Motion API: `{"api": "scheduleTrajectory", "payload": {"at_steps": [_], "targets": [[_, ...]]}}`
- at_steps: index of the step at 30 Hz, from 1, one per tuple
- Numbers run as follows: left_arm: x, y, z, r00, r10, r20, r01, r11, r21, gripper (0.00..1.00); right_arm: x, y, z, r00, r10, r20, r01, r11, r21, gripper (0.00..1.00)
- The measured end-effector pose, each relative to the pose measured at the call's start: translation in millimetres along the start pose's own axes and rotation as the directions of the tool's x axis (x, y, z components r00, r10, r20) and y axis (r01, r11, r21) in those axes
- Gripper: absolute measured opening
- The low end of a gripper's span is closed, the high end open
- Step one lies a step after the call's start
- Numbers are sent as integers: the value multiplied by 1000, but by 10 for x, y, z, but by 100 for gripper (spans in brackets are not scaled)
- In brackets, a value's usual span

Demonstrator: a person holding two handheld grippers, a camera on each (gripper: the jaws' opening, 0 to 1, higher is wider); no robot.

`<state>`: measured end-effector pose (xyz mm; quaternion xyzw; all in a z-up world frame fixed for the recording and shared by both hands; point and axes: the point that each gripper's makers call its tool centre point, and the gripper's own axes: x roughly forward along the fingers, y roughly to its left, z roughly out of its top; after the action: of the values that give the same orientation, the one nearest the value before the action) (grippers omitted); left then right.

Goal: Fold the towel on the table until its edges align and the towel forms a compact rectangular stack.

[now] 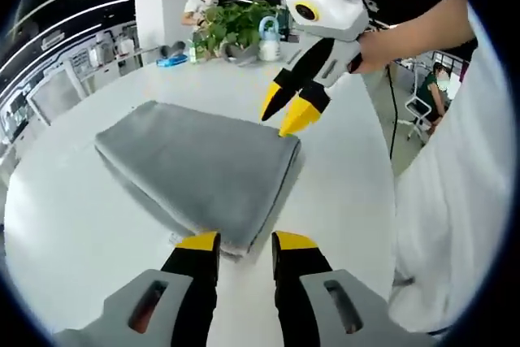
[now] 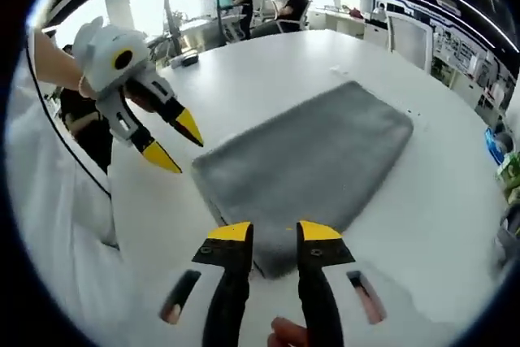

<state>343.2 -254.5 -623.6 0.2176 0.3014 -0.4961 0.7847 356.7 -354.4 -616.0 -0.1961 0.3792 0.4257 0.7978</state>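
On the white round table (image 1: 73,225) lies the grey terry towel (image 1: 195,172), folded into a thick, soft-edged rectangle with layered edges showing at its near corner — it sits flat near the table's middle, well apart from the green potted plants (image 1: 236,26) and the clutter at the far rim. Seen from the left gripper view, the left gripper (image 1: 244,241) has its black, yellow-tipped jaws a narrow gap apart, straddling the towel's near corner without clearly closing on it; whether the tips touch the cloth cannot be told. Farther right in that view, the right gripper (image 1: 290,113), white-bodied and held by a bare hand (image 1: 374,50) on an outstretched forearm, points steeply down with its jaws slightly parted, tips at the towel's far corner. From the right gripper view, the left gripper (image 2: 173,144) hovers beside the towel's (image 2: 317,160) left edge, jaws spread apart, while the right gripper (image 2: 272,237) stands narrowly open at the near edge — holding nothing.
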Motion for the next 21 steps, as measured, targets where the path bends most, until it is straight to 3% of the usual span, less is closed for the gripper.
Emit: {"api": "scheduleTrajectory", "payload": {"at_steps": [4, 10, 18, 21], "targets": [[75, -60, 1, 1000, -15, -20, 17, 997, 71, 27, 30, 76, -121, 999, 1, -53, -5, 997, -83, 19], [195, -63, -93, 997, -31, -65, 37, 995, 88, 26, 88, 109, -308, 994, 12, -112, -28, 989, -143, 18], [260, 0, -142, 995, -37, -89, 45, 995, 91, 23, 128, 51, -363, 990, 14, -140, -40, 981, -188, 18], [268, 9, -152, 995, -33, -96, 44, 992, 118, 23, 157, 66, -424, 986, 11, -168, -56, 963, -264, 18]]}}
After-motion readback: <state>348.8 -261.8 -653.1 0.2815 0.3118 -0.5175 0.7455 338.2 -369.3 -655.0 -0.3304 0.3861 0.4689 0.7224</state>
